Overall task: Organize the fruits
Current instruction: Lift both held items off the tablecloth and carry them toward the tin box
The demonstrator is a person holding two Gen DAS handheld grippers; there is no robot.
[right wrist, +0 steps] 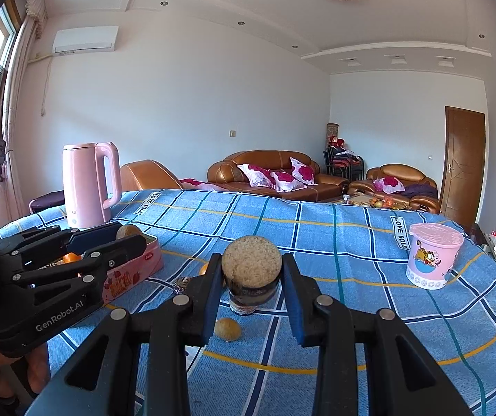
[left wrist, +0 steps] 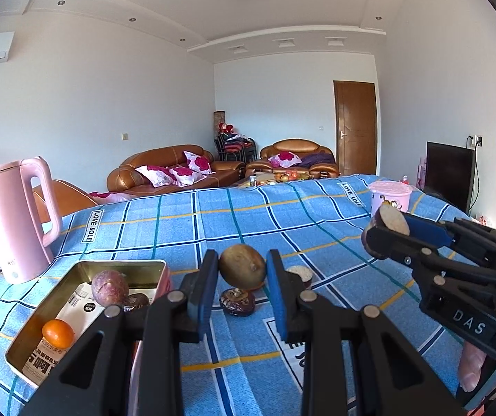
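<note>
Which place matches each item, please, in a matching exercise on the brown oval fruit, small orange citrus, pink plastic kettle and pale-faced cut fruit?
1 brown oval fruit
2 small orange citrus
3 pink plastic kettle
4 pale-faced cut fruit

A in the open metal tin
B in the right gripper
C on the blue checked cloth
D in the left gripper

Pairs: 1-D, 2-A, 3-C, 4-B.

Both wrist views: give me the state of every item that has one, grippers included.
left gripper: shut on a brown fruit, held above the cloth
right gripper: shut on a cut fruit half
tin box: open, holding a purple fruit and an orange fruit
kettle: upright, lid down
pink tub: upright, lidded
</note>
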